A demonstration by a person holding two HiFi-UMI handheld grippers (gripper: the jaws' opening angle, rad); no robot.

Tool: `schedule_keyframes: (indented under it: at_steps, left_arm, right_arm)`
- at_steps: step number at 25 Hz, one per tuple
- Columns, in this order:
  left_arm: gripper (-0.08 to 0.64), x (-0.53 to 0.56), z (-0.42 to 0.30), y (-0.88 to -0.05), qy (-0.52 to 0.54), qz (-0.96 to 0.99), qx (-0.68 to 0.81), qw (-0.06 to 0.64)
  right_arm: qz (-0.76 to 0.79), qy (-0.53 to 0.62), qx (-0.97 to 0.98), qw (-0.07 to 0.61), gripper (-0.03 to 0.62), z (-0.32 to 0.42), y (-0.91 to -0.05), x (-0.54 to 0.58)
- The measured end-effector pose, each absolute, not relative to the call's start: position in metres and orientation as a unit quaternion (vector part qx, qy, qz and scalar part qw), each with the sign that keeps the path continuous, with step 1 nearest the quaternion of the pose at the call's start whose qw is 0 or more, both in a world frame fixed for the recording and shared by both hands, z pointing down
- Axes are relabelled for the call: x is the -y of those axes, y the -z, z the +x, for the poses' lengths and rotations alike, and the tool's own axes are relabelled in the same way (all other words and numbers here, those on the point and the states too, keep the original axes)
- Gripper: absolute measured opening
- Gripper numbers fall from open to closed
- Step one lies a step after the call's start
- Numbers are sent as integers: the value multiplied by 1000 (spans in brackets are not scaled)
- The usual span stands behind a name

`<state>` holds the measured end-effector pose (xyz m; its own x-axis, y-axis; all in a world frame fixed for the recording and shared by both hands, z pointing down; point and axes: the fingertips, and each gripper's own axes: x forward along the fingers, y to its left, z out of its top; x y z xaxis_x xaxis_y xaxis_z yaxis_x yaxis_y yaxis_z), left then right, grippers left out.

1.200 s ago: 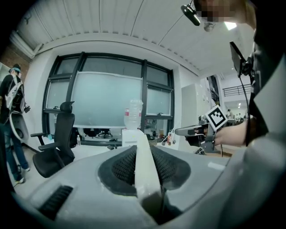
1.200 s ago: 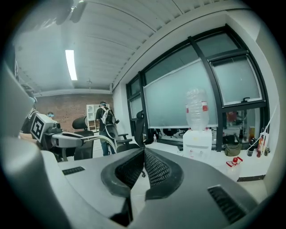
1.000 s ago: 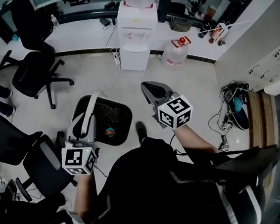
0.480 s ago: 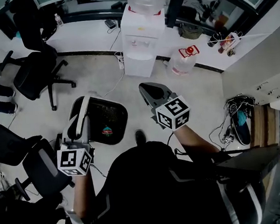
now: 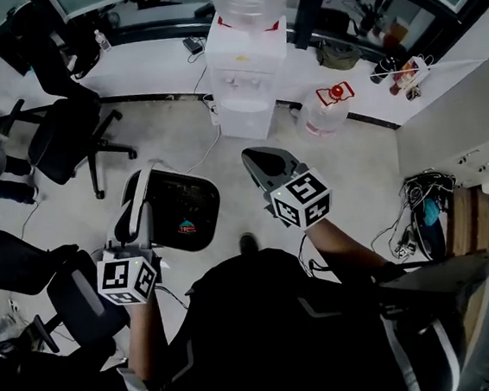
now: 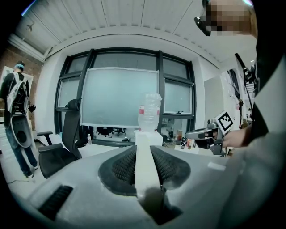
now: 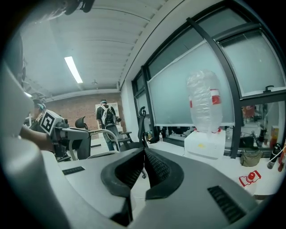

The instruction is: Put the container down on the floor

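Here, black container (image 5: 163, 199), white-rimmed — red-green scrap (image 5: 189, 229) inside.

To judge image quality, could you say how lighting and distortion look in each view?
Head view: dim; black container and dark clothing lose detail. Left gripper view: fisheye bows window frames, corners black. Right gripper view: same bowing, bright ceiling light.

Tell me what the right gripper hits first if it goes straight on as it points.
Probably the black office chair, straight beyond the tips of the right gripper in its own view, though depth is unclear. The water dispenser stands right of that line.
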<state>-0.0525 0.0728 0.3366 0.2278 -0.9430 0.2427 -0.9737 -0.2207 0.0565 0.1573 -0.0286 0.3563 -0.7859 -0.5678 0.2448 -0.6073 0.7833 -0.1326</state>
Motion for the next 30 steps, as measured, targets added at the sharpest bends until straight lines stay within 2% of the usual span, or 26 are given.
schedule_keyframes:
  at_steps: [15,30]
  left_arm:
    - [97,-9,-64,-353,-70,784,607,111]
    - [97,102,-128,-364,-82,814,563,113]
  right_arm:
    - [308,-88,941,104,8,130,-357,86]
    - [321,-92,934,128,8,47,-362,178]
